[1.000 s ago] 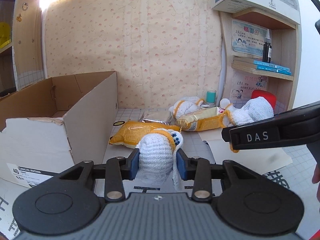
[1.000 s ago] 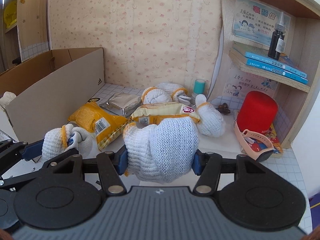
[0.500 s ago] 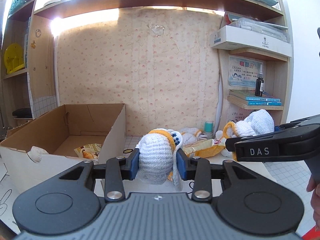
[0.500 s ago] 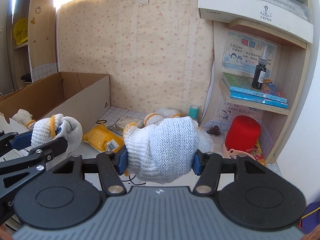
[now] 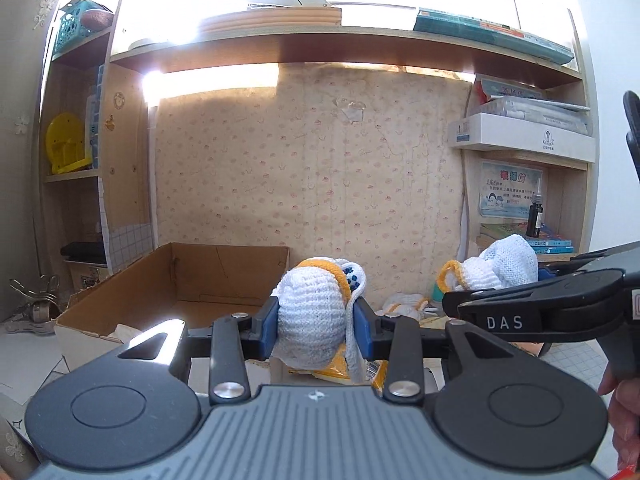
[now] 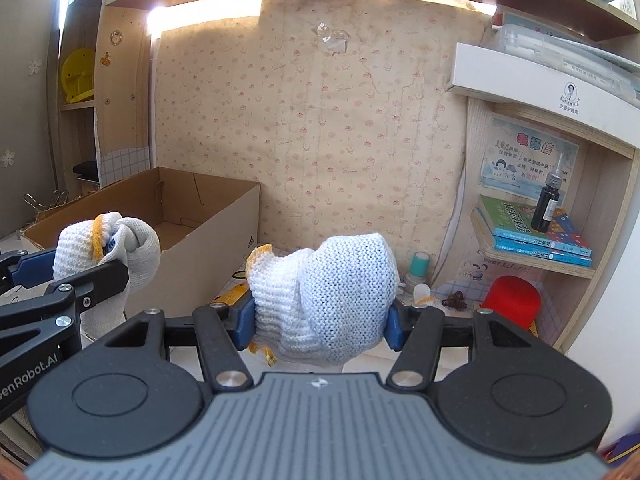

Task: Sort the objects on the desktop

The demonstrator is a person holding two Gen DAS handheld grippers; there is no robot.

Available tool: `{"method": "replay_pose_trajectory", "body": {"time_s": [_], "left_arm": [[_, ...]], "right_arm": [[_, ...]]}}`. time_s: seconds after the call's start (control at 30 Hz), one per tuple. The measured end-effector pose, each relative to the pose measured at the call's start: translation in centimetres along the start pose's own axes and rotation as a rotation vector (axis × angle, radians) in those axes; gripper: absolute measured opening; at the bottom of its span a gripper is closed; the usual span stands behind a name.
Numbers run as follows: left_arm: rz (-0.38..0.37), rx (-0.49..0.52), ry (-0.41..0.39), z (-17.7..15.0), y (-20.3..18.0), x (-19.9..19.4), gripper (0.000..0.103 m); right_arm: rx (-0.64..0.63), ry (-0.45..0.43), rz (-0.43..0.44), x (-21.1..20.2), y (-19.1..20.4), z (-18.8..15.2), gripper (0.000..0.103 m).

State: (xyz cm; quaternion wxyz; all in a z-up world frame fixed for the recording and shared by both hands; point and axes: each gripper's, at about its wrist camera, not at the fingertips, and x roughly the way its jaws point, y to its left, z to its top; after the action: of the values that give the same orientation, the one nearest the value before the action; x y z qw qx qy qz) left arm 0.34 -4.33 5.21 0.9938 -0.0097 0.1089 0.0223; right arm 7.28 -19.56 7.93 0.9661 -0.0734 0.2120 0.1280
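Gloves, two white knit bundles with yellow cuffs: one (image 5: 312,316) clamped in left gripper (image 5: 316,320), one (image 6: 332,300) clamped in right gripper (image 6: 320,320); both held aloft beside open cardboard box (image 6: 224,216).

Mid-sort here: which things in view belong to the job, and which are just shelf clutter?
In play:
left hand-held gripper holding a balled knit glove
right hand-held gripper holding a second knit glove
open cardboard box

Just lying about:
dark dropper bottle
stacked books
red cup
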Motion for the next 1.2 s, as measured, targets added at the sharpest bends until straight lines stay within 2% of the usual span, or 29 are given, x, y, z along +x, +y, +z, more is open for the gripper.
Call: {"method": "replay_pose_trajectory", "body": {"time_s": [0.43,1.2], "left_arm": [[0.057,-0.028,-0.024,0.8,3.8,-0.9,0.04],[0.184,-0.059,0.02,0.0,11.8,1.9,0.04]], "right_arm": [[-0.045,-0.002,0.061,1.2,4.4,1.3,0.058],[-0.109,0.028,0.186,6.2,12.3,3.9,0.059]]}}
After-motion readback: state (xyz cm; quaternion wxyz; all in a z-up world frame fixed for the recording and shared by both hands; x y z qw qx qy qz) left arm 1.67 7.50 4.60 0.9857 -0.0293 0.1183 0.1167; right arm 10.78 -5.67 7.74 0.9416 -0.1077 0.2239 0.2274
